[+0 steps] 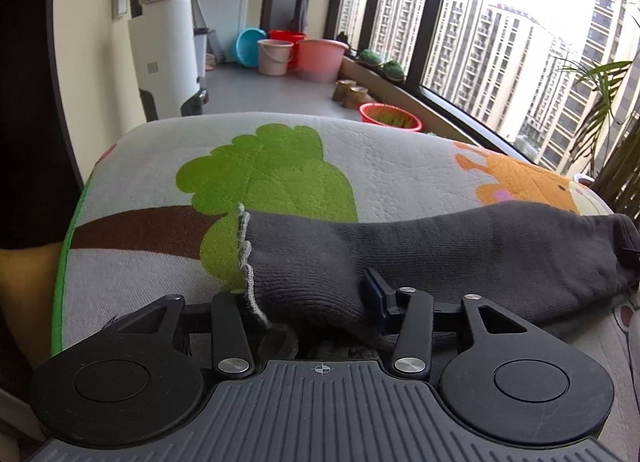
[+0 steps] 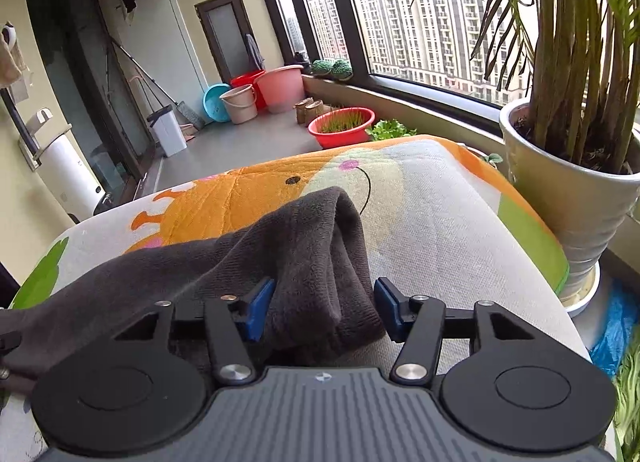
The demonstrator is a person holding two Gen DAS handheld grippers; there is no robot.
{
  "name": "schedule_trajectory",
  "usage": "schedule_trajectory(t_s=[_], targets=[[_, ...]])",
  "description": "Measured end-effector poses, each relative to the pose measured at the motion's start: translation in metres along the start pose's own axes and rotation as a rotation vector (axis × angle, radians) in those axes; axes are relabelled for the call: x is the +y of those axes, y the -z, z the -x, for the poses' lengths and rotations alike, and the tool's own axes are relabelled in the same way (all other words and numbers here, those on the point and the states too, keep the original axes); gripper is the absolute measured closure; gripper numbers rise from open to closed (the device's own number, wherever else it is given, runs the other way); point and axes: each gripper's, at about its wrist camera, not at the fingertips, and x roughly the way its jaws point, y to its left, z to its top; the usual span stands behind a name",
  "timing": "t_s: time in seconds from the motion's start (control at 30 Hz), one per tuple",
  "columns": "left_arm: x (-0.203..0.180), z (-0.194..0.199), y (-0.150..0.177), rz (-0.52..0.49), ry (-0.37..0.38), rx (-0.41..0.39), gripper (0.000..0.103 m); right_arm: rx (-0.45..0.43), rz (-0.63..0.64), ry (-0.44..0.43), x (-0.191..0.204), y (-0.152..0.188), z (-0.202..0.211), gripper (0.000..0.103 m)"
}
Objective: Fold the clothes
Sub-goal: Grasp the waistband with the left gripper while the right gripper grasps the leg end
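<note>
dark grey knit garment (image 1: 460,246) lies stretched across a padded mat (image 1: 400,166) printed with a green tree and an orange animal figure. garment runs side to side over the mat, one end at each gripper.

left wrist view: left gripper (image 1: 316,302) is clenched on the garment's cuffed end. the pale frayed hem edge (image 1: 245,254) sits just inside the left finger; the blue pad of the right finger (image 1: 378,294) presses into the knit from the other side. cloth bunches up between the two fingers and fills the gap. rest of the garment trails off to the right edge of this view, resting on the mat.

right wrist view: right gripper (image 2: 324,310) is clamped on the opposite end of the same garment (image 2: 304,246). both blue pads (image 2: 260,310) touch the fabric, one on each side, with a thick folded bundle squeezed between them. a rounded hump of cloth rises just ahead of the fingers over the orange print; the remainder extends to the left, low on the mat.

surroundings: large potted palm (image 2: 568,166) stands beside the mat at right; red basin (image 2: 342,126) with green sprouts on the floor beyond.
</note>
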Motion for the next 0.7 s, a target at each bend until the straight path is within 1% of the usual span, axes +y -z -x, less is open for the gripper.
schedule_trajectory(t_s=[0.1, 0.17, 0.2, 0.23, 0.27, 0.3, 0.37, 0.4, 0.43, 0.47, 0.53, 0.6, 0.67, 0.7], targets=[[0.004, 0.018, 0.009, -0.013, 0.012, 0.008, 0.061, 0.022, 0.023, -0.018, 0.000, 0.015, 0.022, 0.057], [0.011, 0.034, 0.018, -0.006, 0.013, 0.006, 0.060, 0.046, 0.025, -0.041, -0.002, 0.028, 0.044, 0.059], [0.015, 0.039, 0.021, 0.000, 0.011, 0.002, 0.056, 0.054, 0.028, -0.055, -0.003, 0.034, 0.056, 0.059], [0.021, 0.045, 0.023, 0.010, 0.006, -0.003, 0.049, 0.056, 0.037, -0.061, -0.005, 0.040, 0.067, 0.059], [0.027, 0.051, 0.025, 0.028, 0.008, -0.004, 0.044, 0.050, 0.054, -0.054, -0.006, 0.045, 0.077, 0.059], [0.030, 0.057, 0.025, 0.047, 0.010, -0.004, 0.040, 0.039, 0.070, -0.045, -0.006, 0.049, 0.089, 0.057], [0.034, 0.066, 0.023, 0.059, 0.019, -0.016, 0.034, -0.017, 0.092, -0.026, -0.007, 0.051, 0.117, 0.054], [0.033, 0.069, 0.022, 0.059, 0.023, -0.022, 0.025, -0.042, 0.089, -0.026, -0.006, 0.049, 0.129, 0.054], [0.033, 0.071, 0.020, 0.061, 0.032, -0.028, 0.020, -0.063, 0.081, -0.024, -0.007, 0.047, 0.138, 0.054], [0.032, 0.069, 0.019, 0.063, 0.046, -0.026, 0.020, -0.073, 0.069, -0.024, -0.009, 0.044, 0.145, 0.054], [0.025, 0.056, 0.017, 0.061, 0.069, 0.003, 0.019, -0.057, 0.057, -0.026, -0.010, 0.042, 0.144, 0.054], [0.017, 0.043, 0.016, 0.050, 0.069, 0.030, 0.020, -0.035, 0.061, -0.025, -0.008, 0.043, 0.137, 0.054], [0.012, 0.029, 0.013, 0.032, 0.047, 0.052, 0.024, 0.005, 0.076, -0.032, -0.002, 0.048, 0.123, 0.054], [0.008, 0.027, 0.014, 0.014, 0.032, 0.056, 0.038, 0.024, 0.097, -0.033, 0.002, 0.050, 0.116, 0.054]])
